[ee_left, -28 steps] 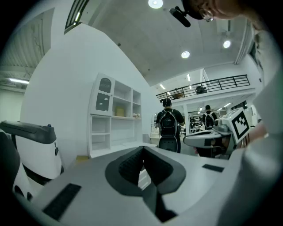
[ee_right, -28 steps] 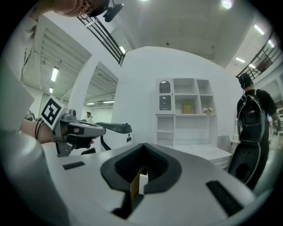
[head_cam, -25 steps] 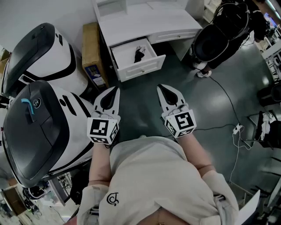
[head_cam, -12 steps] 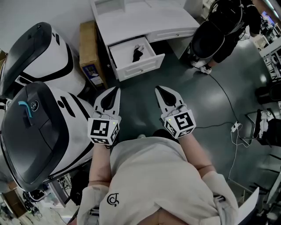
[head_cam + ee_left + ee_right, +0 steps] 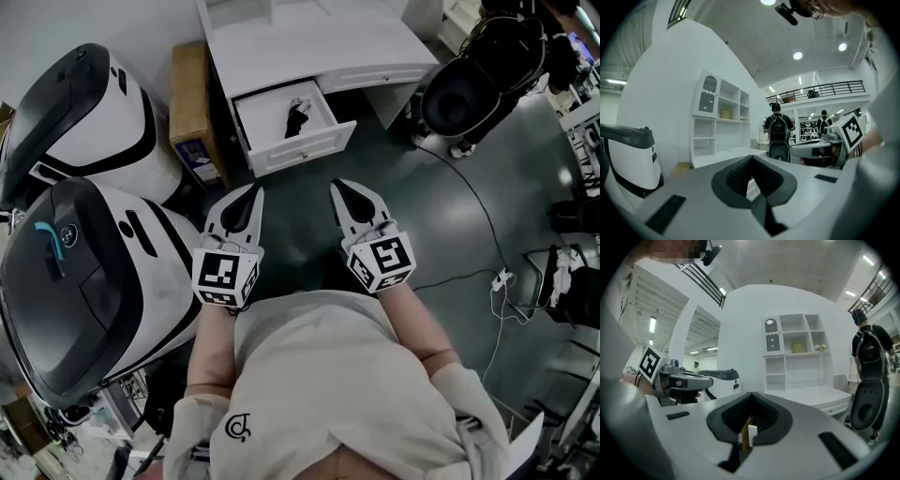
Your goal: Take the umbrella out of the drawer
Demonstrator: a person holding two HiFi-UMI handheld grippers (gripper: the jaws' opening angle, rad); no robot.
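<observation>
The person's torso (image 5: pixel 323 375) fills the near edge, with both grippers held side by side just ahead of it over the dark floor (image 5: pixel 422 225). The left gripper (image 5: pixel 251 195) has its jaws pressed together with nothing between them. The right gripper (image 5: pixel 339 189) is closed and empty too. Beyond them, well apart from both, the drawer (image 5: pixel 302 150) stands open from the white desk (image 5: pixel 309 47). The umbrella (image 5: pixel 297 116), dark and folded, lies inside the drawer, right of its middle. A box (image 5: pixel 192 103) stands at the desk's left side.
</observation>
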